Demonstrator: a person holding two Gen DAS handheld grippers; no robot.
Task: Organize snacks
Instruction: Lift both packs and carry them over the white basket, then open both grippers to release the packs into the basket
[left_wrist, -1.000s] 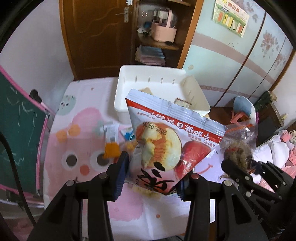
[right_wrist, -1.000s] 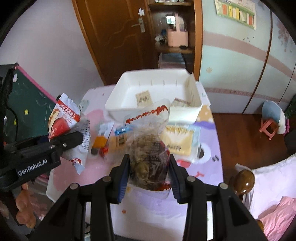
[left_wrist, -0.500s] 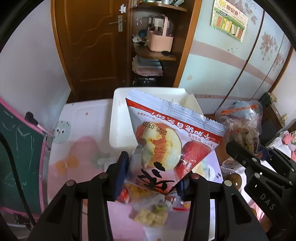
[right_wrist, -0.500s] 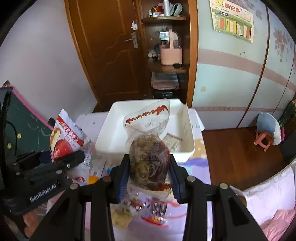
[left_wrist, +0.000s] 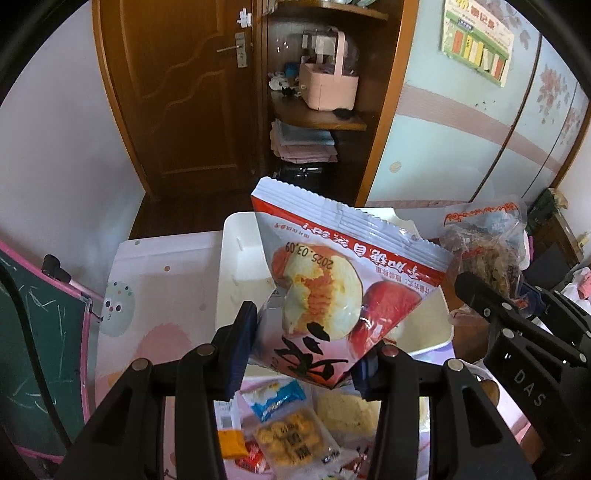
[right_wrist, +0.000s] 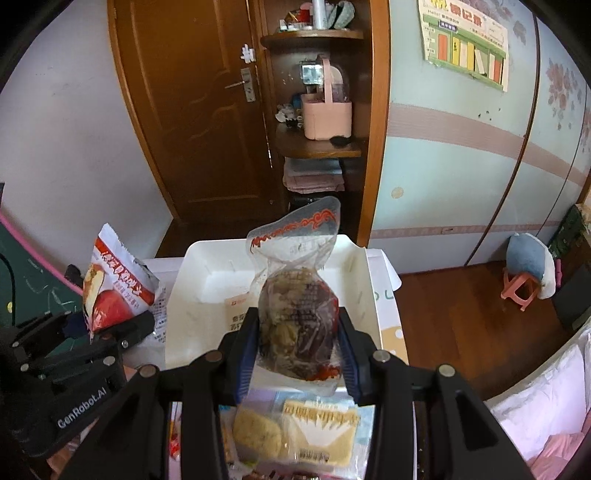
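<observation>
red-white apple-print snack bag (left_wrist: 332, 295), white bin (right_wrist: 192, 295), pink basket (left_wrist: 327, 90)

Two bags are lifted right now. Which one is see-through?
The clear bag in the right gripper: its dark, clumpy contents show through. The apple bag in the left gripper is opaque, printed red and white.

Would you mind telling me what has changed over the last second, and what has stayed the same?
Both grippers have lifted and moved forward toward the white bin. The left gripper carried the red apple-chip bag, and the right gripper the clear bag of dried snacks, so both bags now hang over the bin. Nothing was released. The remaining snack packets stay on the table.
</observation>
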